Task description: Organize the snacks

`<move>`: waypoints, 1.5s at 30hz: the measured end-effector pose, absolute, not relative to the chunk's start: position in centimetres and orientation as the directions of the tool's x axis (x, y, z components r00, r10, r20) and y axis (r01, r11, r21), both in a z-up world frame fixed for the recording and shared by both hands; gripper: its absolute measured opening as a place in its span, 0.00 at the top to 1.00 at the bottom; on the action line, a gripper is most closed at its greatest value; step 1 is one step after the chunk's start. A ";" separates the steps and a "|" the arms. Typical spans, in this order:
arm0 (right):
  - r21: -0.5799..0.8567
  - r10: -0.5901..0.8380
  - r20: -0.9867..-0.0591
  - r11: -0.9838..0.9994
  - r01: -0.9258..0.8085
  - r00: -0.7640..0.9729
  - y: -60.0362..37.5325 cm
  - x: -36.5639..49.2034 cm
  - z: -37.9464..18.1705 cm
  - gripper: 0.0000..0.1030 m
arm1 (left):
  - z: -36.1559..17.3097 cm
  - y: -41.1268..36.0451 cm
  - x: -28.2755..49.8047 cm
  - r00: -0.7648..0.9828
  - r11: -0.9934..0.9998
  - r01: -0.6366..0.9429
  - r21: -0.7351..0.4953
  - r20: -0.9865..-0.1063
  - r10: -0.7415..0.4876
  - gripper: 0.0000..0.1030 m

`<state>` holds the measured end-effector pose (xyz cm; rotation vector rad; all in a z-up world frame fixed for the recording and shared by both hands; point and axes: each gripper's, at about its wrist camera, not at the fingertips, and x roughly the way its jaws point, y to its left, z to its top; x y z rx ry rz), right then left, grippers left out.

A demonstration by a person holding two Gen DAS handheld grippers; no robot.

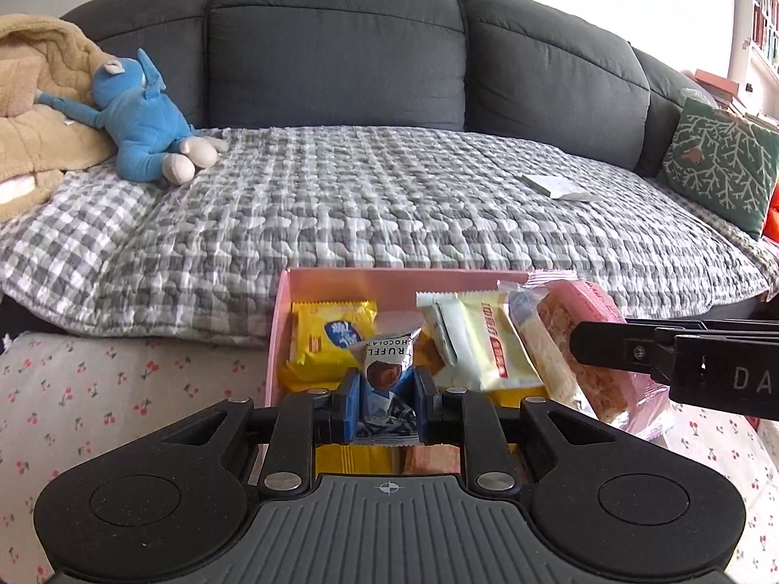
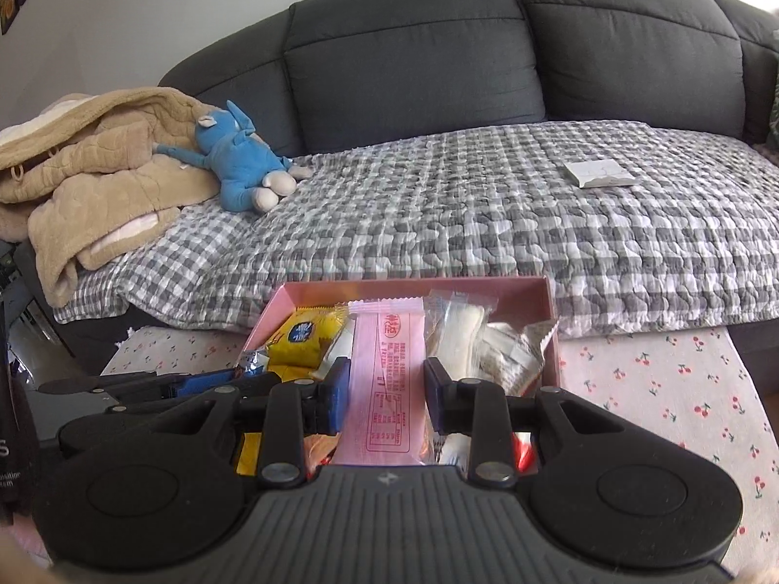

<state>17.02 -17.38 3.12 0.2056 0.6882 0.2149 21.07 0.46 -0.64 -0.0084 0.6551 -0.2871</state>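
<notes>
The left gripper [image 1: 385, 401] has its jaws pinching a chocolate truffle [image 1: 387, 365] in a blue and white wrapper, held just above the near end of the pink box [image 1: 282, 311]. The right gripper [image 2: 387, 392] has its jaws closed against the edges of a long pink packet [image 2: 387, 384], which stands lengthwise among the other snacks. Beyond the left jaws sits a yellow packet [image 1: 324, 340], and to their right a cream bar [image 1: 491, 340]. Beyond the right jaws lie clear bags of white sweets [image 2: 457, 336]. The box rests on a cherry-print cloth [image 2: 657, 379] over the worktop, with the checked sofa cover [image 1: 389, 194] further off (a blue soft toy [image 1: 136, 117] lounges there). To my eye, each item wants lowering into a free gap before release, slowly, since crinkly wrappers slip and neighbours topple.
</notes>
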 end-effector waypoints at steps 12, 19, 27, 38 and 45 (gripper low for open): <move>0.285 0.278 -0.651 0.952 -0.112 0.706 -17.0 24.0 0.6 0.72 | -3.0 -0.1 26.6 0.740 0.945 0.321 -0.058 -0.607 -0.289 0.80; 0.259 0.261 -0.685 0.960 -0.108 0.680 -16.6 25.9 0.4 0.72 | -3.3 -0.6 28.2 0.744 0.948 0.316 -0.032 -0.612 -0.268 0.79; 0.327 0.279 -0.661 0.943 -0.067 0.697 -17.4 25.8 1.4 0.47 | -2.8 -0.3 27.5 0.756 0.957 0.287 -0.039 -0.604 -0.252 0.68; 0.287 0.232 -0.639 0.957 -0.053 0.733 -18.6 21.1 3.7 0.28 | -1.3 -0.4 22.0 0.786 0.961 0.275 0.020 -0.580 -0.213 0.27; 0.296 0.227 -0.636 0.954 -0.038 0.738 -19.5 17.7 3.6 0.23 | -0.4 -0.9 18.4 0.790 0.959 0.282 0.028 -0.573 -0.216 0.18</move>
